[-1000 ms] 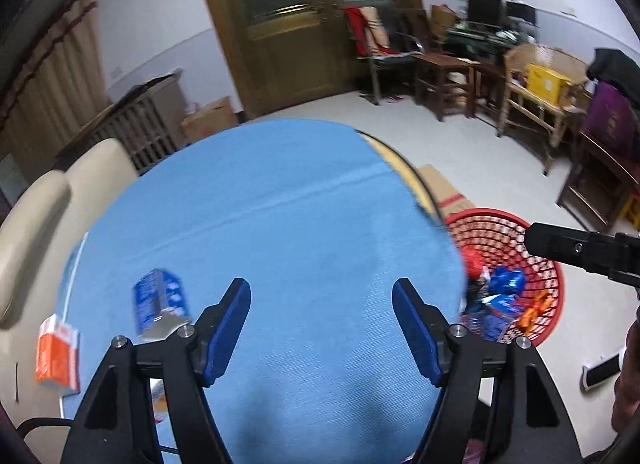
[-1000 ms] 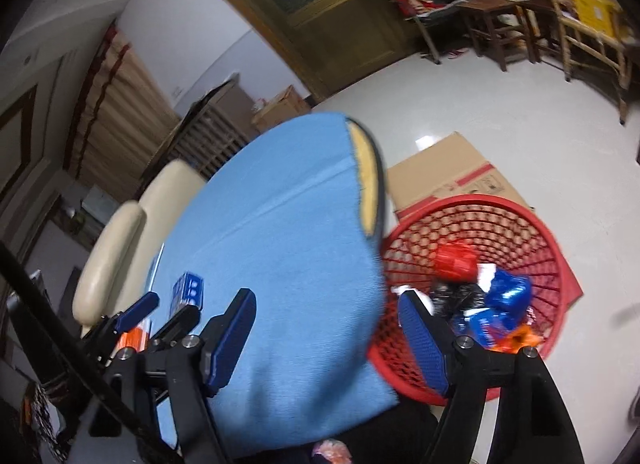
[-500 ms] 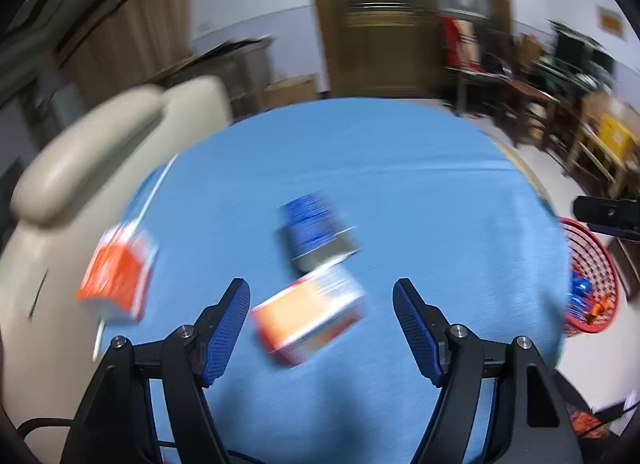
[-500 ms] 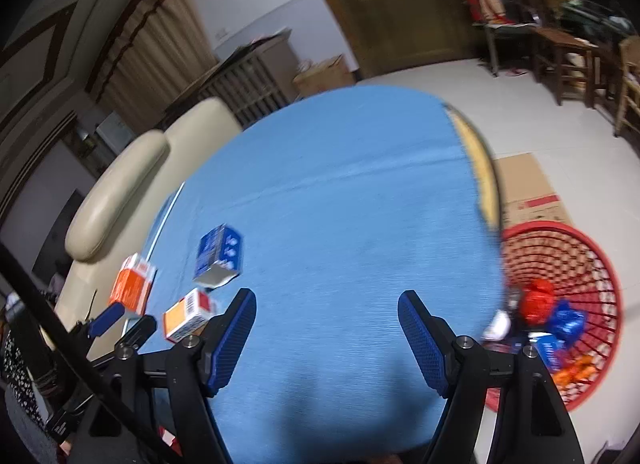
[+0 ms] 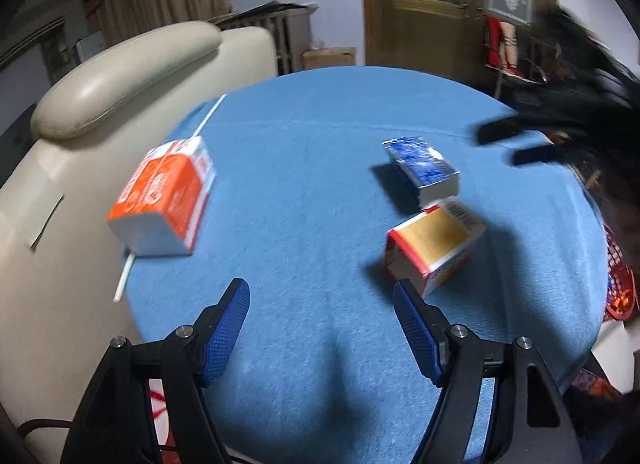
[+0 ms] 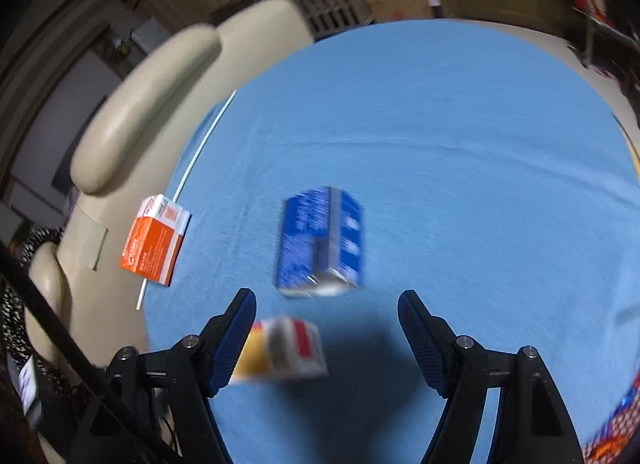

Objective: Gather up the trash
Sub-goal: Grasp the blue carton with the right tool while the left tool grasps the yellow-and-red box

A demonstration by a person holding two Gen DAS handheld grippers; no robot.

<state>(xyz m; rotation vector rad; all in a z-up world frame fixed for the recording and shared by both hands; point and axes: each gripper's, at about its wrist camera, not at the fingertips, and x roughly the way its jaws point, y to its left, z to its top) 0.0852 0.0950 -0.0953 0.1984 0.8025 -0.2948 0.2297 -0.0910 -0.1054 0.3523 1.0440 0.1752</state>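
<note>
Left wrist view: left gripper [image 5: 320, 304] jaws apart, empty. Yellow box [image 5: 434, 246] lies just right of the jaws; blue box [image 5: 422, 167] beyond it; orange box [image 5: 164, 199] at the table's [image 5: 320, 143] left edge.

Right wrist view: right gripper [image 6: 326, 314] jaws apart, empty. Blue box [image 6: 320, 244] lies straight ahead, long axis pointing away; the right gripper looks nearer.

Red basket [image 5: 620, 288] cut off; blue carton [image 6: 320, 242] blurred.
</note>
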